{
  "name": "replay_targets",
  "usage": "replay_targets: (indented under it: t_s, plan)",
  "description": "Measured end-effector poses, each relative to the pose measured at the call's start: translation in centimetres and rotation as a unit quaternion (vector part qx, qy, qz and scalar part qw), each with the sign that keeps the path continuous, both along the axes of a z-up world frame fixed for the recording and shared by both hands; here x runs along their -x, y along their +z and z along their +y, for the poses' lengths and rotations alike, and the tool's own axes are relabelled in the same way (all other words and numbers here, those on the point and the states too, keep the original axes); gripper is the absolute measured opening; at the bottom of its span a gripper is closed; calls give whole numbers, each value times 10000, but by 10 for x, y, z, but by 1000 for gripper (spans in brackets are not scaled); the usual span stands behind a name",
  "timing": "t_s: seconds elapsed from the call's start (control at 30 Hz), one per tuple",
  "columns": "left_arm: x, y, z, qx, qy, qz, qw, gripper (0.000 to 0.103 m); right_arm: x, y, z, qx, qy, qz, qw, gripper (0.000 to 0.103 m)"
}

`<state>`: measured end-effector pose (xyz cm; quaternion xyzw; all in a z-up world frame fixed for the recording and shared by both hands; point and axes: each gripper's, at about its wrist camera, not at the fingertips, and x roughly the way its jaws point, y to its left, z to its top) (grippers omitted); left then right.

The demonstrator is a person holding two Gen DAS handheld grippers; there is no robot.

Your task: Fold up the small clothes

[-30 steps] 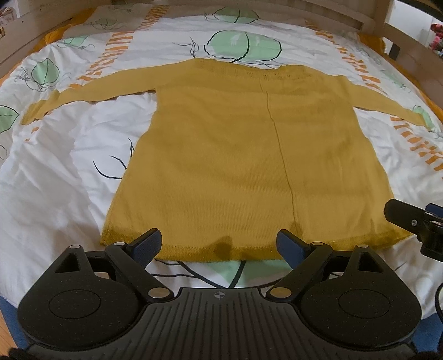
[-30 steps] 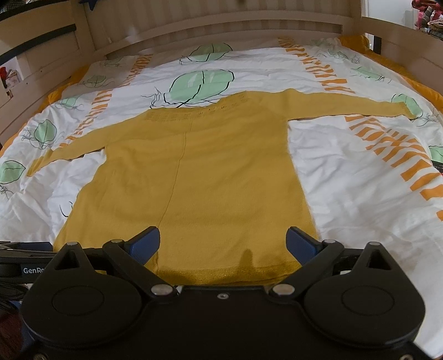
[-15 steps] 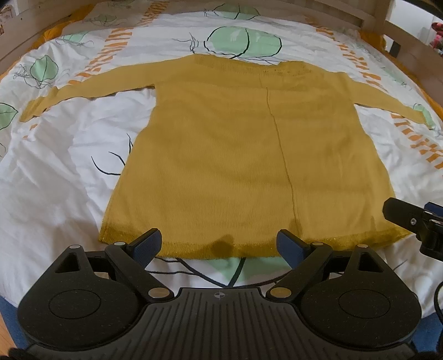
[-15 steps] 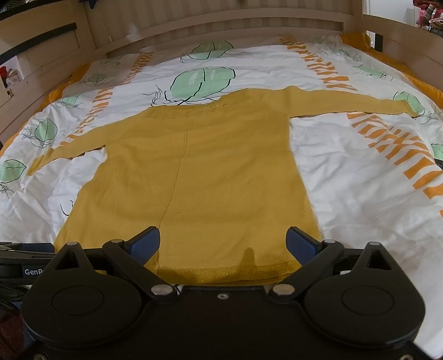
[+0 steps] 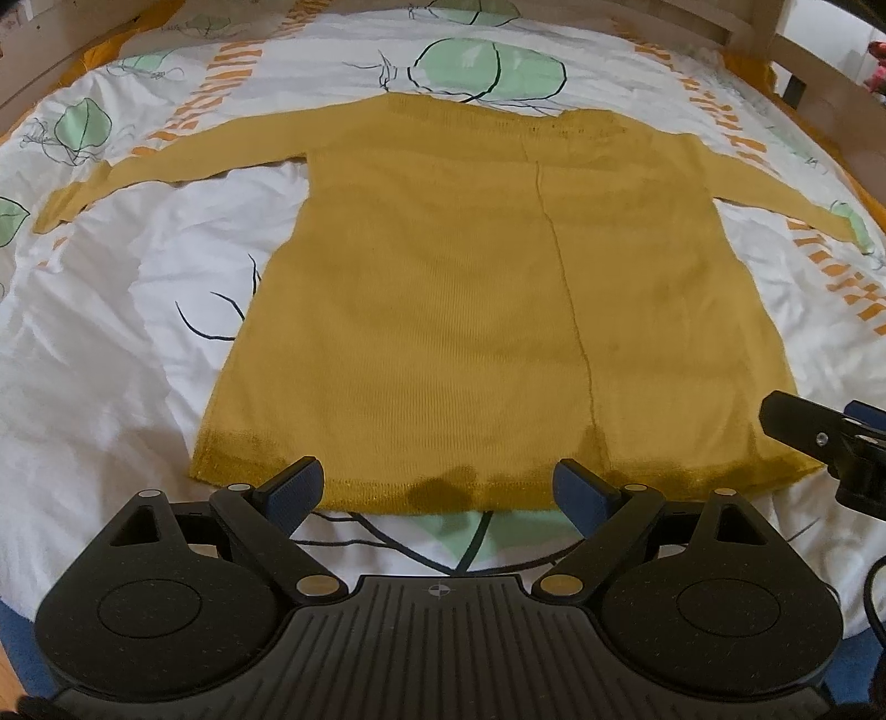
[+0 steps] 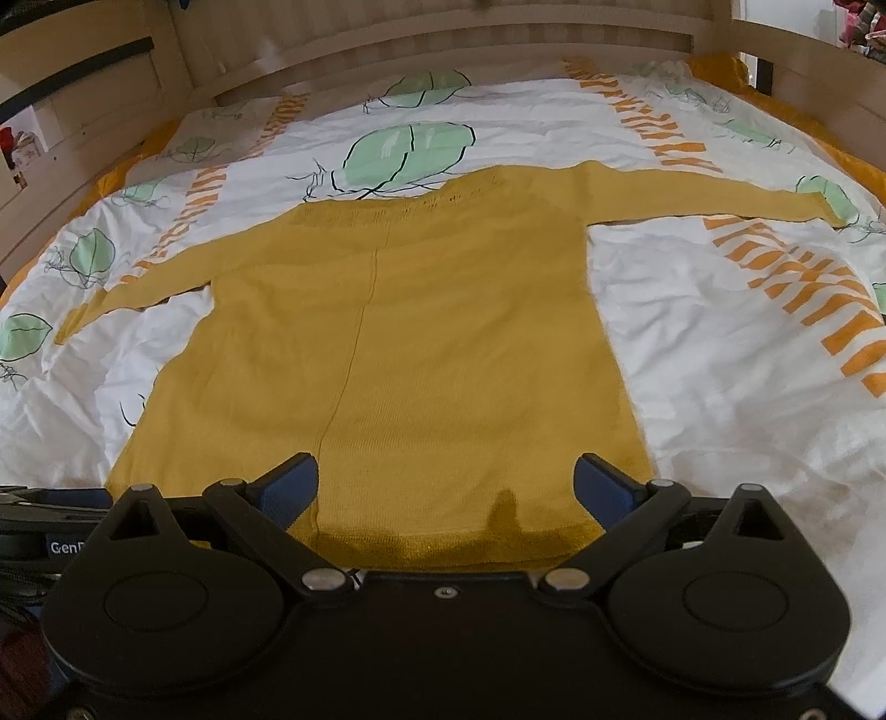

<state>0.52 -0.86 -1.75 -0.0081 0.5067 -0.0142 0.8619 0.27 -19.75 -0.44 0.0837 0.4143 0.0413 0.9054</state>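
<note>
A mustard-yellow knitted sweater (image 5: 476, 299) lies flat on the bed, both sleeves spread out sideways, hem toward me. In the left wrist view my left gripper (image 5: 440, 484) hovers open just in front of the hem, nothing between its blue pads. The right gripper's black tip (image 5: 819, 437) pokes in at the right edge by the hem's right corner. In the right wrist view the same sweater (image 6: 398, 343) fills the middle, and my right gripper (image 6: 446, 484) stands open over the hem's right half, holding nothing. Part of the left gripper (image 6: 50, 515) shows at the lower left.
The bed cover (image 5: 99, 343) is white with green leaf prints and orange stripes. A wooden headboard (image 6: 443, 50) runs along the far side, with wooden side rails (image 6: 819, 72) on the right. A yellow sheet edge (image 6: 720, 66) shows at the far corner.
Both views have tipped slightly downward, so the sweater sits a little higher in the frames. The sweater has not moved and both grippers stay open.
</note>
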Motion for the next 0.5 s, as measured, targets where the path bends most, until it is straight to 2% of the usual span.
replay_targets:
  t_s: [0.5]
  plan:
    - [-23,-9,1,10,-20,263,9997,91,-27,-17,0,-227,151,454,9986,102]
